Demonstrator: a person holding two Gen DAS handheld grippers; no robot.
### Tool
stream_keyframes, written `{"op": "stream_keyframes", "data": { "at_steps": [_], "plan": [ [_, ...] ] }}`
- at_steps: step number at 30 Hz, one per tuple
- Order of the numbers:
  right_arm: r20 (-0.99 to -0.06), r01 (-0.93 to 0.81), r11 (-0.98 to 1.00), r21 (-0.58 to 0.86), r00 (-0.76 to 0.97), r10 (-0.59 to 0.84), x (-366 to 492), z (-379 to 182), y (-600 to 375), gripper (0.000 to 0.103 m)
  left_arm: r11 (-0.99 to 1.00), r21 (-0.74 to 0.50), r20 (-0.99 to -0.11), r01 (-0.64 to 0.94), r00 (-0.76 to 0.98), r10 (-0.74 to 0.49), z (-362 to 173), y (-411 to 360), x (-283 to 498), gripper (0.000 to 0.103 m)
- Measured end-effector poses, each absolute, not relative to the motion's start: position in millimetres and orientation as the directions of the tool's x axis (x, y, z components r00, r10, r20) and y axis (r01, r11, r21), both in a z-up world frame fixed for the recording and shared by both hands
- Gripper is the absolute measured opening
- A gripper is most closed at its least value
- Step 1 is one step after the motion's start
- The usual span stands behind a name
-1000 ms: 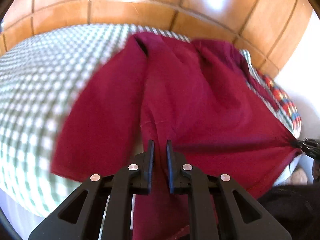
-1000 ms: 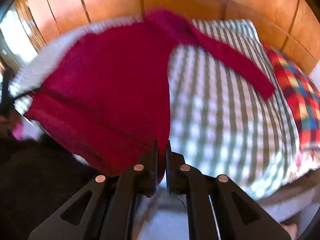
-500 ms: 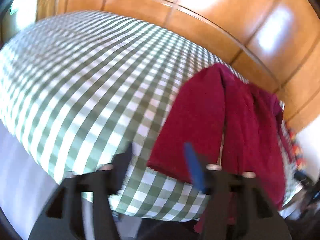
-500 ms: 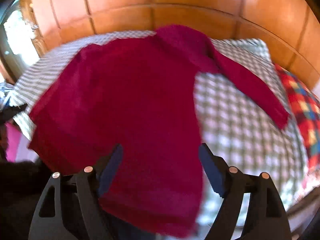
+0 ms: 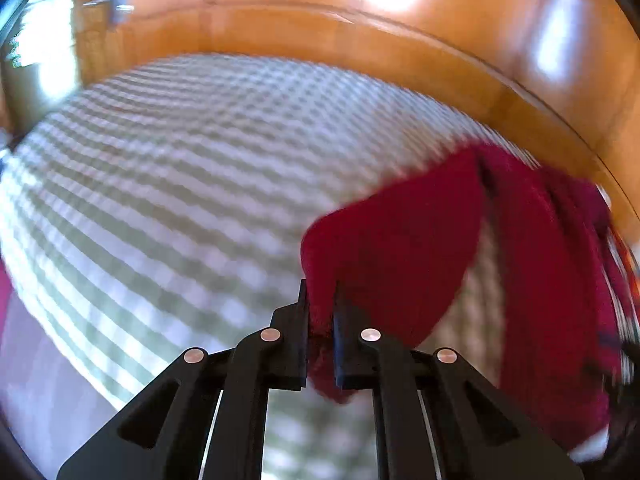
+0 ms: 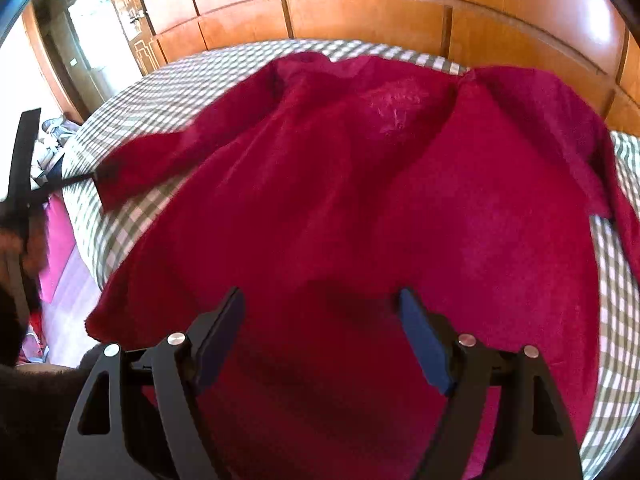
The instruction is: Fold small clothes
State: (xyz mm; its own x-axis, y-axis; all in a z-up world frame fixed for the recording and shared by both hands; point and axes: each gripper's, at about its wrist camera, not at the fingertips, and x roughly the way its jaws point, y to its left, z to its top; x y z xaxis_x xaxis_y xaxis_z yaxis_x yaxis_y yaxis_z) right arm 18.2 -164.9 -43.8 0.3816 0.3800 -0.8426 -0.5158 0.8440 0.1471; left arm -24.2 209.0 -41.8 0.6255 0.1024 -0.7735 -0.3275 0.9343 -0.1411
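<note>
A dark red long-sleeved sweater lies spread on a bed with a green-and-white checked sheet. My right gripper is open and empty, just above the sweater's lower body. My left gripper is shut on the cuff end of the sweater's left sleeve. That sleeve stretches from the jaws toward the sweater's body at the right of the left wrist view. In the right wrist view the left gripper's tip shows at the sleeve end.
A wooden panelled headboard runs behind the bed. The checked sheet spreads to the left in the left wrist view. A pink mat lies on the floor beside the bed's left edge.
Both grippers let go of the sweater's hem. My right gripper opened and stayed over the body. My left gripper swung left, opened, then shut on the left sleeve's cuff.
</note>
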Motion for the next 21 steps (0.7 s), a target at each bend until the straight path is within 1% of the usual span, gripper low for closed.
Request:
{"op": "stream_keyframes", "data": {
  "at_steps": [2,4,10,12,14,16,18,19,20,21],
  "plan": [
    [-0.851,-0.502,0.850,0.161,0.365,0.377,22,-51,-171,0.078,0.909,-0.075,-0.752,-0.409,0.622,0.218,-25,245,-8,0.008],
    [-0.849,-0.497,0.851,0.171,0.364,0.383,22,-55,-172,0.079,0.892,-0.029,-0.737,-0.451,0.613,0.286,-9,273,10,0.008],
    [-0.842,-0.492,0.853,0.176,0.373,0.389,24,-62,-172,0.084,0.830,0.191,-0.658,-0.524,0.559,0.504,27,306,85,0.008],
    [-0.842,-0.490,0.853,0.181,0.371,0.392,26,-63,-172,0.085,0.792,0.242,-0.631,-0.560,0.530,0.567,29,324,112,0.008],
    [-0.841,-0.488,0.854,0.182,0.373,0.392,27,-64,-171,0.086,0.772,0.234,-0.629,-0.591,0.514,0.584,26,339,129,0.008],
    [-0.841,-0.488,0.855,0.177,0.376,0.389,27,-65,-170,0.087,0.783,0.195,-0.653,-0.590,0.517,0.553,16,346,146,0.009],
    [-0.841,-0.488,0.855,0.173,0.379,0.387,26,-66,-170,0.088,0.794,0.186,-0.666,-0.579,0.520,0.535,3,343,151,0.017],
    [-0.840,-0.489,0.855,0.173,0.379,0.387,25,-65,-169,0.088,0.799,0.181,-0.668,-0.573,0.525,0.528,-2,341,151,0.033],
    [-0.840,-0.488,0.855,0.174,0.380,0.387,25,-65,-169,0.089,0.810,0.165,-0.668,-0.563,0.540,0.512,-5,337,144,0.059],
    [-0.840,-0.489,0.855,0.173,0.381,0.387,25,-64,-168,0.090,0.826,0.135,-0.666,-0.548,0.567,0.485,-5,330,135,0.068]
  ]
}}
